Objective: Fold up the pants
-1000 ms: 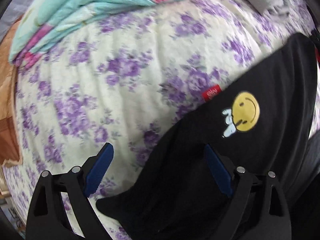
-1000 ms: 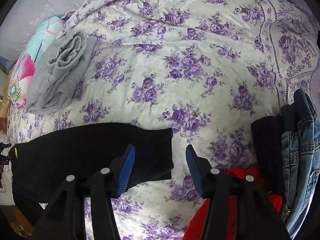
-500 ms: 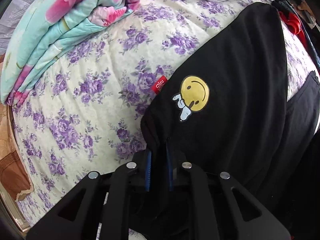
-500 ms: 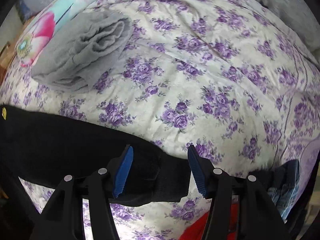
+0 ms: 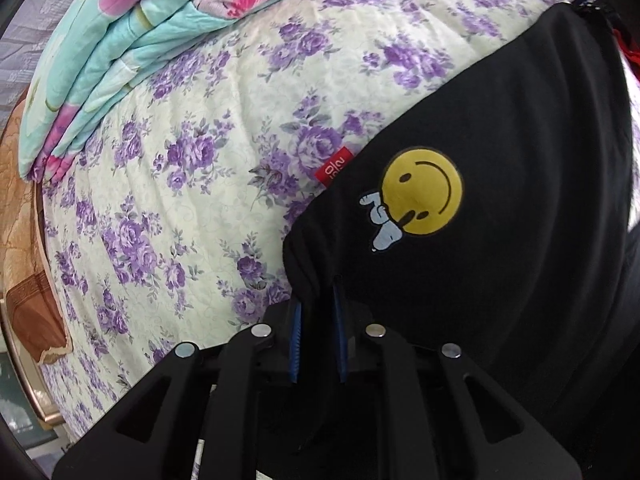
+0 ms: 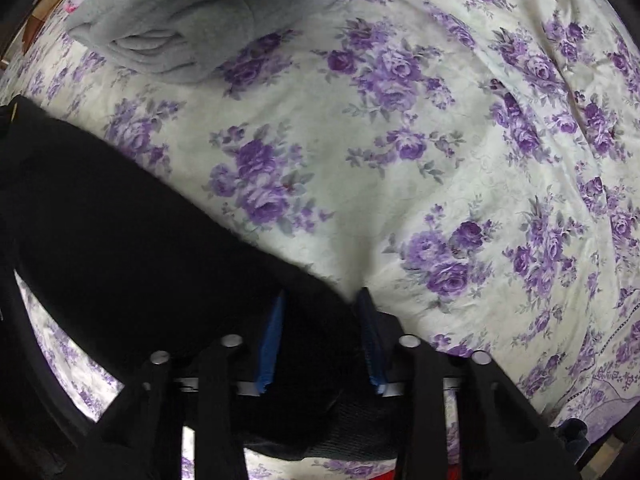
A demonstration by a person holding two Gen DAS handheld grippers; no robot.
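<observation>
The black pants (image 5: 520, 160) with a yellow smiley patch (image 5: 422, 192) and a red tag (image 5: 334, 167) lie across the purple-flowered bed sheet (image 5: 200, 168). My left gripper (image 5: 316, 300) is shut on the pants' waist end, blue pads pinching the cloth. In the right wrist view the pants (image 6: 140, 240) stretch off to the left. My right gripper (image 6: 320, 304) is closed on the leg's cuff end, and black cloth fills the narrow gap between its blue pads.
A folded teal and pink quilt (image 5: 132, 52) lies at the far left of the bed. A folded grey garment (image 6: 208, 12) lies beyond the pants. Red cloth (image 6: 452, 472) shows near the bed's edge. A brown bed frame (image 5: 24, 240) is on the left.
The left gripper closed on the waist end a second ago and still holds it. The right gripper has closed its pads onto the cuff and moved nearer the grey garment.
</observation>
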